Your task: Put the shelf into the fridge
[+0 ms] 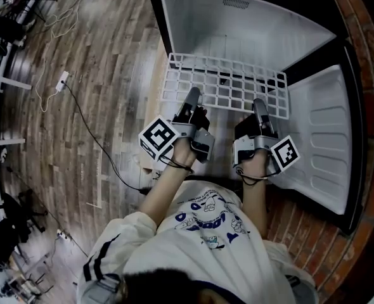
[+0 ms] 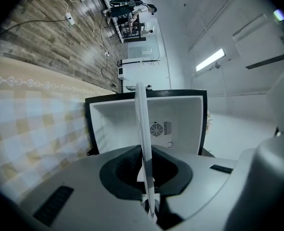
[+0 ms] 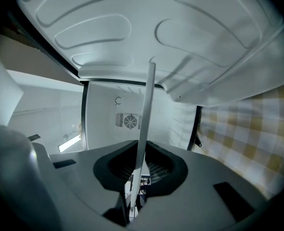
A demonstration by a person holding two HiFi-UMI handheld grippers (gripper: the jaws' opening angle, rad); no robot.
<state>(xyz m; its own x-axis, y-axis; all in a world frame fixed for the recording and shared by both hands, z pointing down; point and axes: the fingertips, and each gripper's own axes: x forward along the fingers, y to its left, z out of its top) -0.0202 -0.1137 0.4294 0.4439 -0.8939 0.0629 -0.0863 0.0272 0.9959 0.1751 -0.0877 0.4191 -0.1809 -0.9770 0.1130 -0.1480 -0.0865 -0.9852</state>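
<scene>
Insertion seems barely begun: left gripper (image 1: 191, 97) and right gripper (image 1: 259, 106) each pinch the near edge of the white shelf (image 1: 225, 84) at the open fridge (image 1: 238, 27) mouth, likely needing an even push inward.

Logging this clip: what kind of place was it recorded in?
Probably a lab or test room rather than a home kitchen: a small open fridge, loose cables and a power strip on the wood-look floor, and equipment stands along the edge.
</scene>
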